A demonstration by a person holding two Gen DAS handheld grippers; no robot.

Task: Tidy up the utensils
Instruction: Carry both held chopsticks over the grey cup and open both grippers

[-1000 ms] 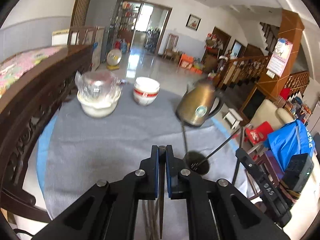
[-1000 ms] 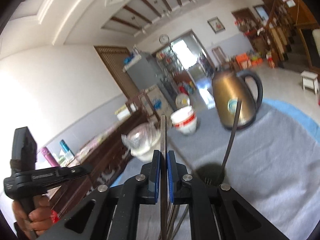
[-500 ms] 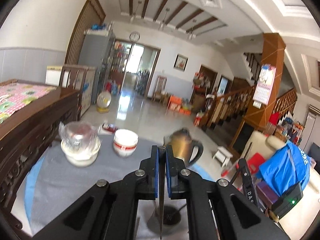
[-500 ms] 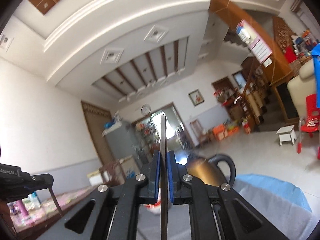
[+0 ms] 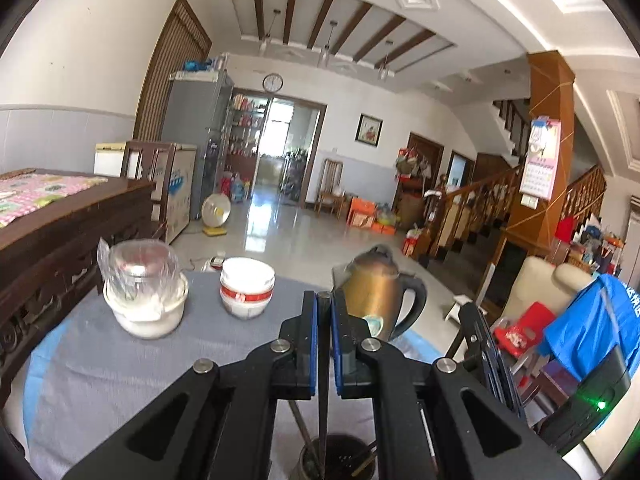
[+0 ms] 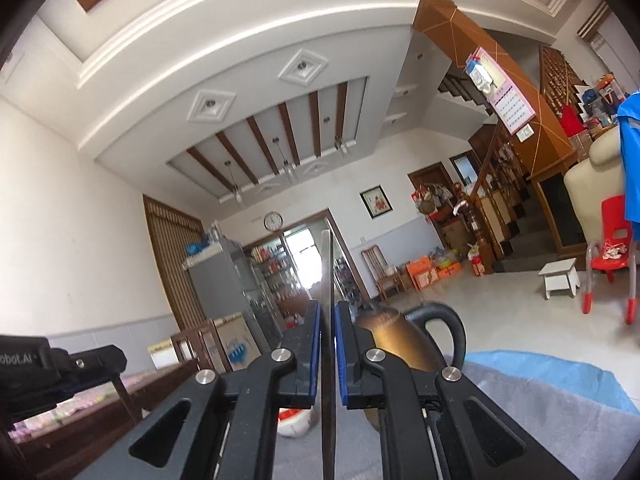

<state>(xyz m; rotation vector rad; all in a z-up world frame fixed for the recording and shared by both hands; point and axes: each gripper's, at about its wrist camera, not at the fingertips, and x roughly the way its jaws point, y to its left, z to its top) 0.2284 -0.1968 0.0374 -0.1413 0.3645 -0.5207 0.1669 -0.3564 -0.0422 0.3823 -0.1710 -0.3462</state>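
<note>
So each gripper is pinching its own thin metal utensil: the left gripper has its blue pads squeezed tight on a dark flat utensil handle that runs straight down into the dark utensil holder at the bottom edge of the left view, and the right gripper is clamped just the same on a slim metal utensil whose end pokes up well past its fingertips. Can't tell what kind of utensil either one is, the business ends are hidden. Compared with a second ago both cameras have tipped up a lot; the right one showed the holder and tabletop back then and now mostly shows ceiling, and the left view has the holder slid down to the very bottom of frame. A couple more handles already sit in the holder, leaning against its rim. Further out on the grey tablecloth there's a brass-coloured kettle right behind the left fingers, a white bowl with a red band beside it, and a white bowl with a plastic-wrapped jar sitting in it off to the left. The right gripper's body shows at the right edge of the left view.
</note>
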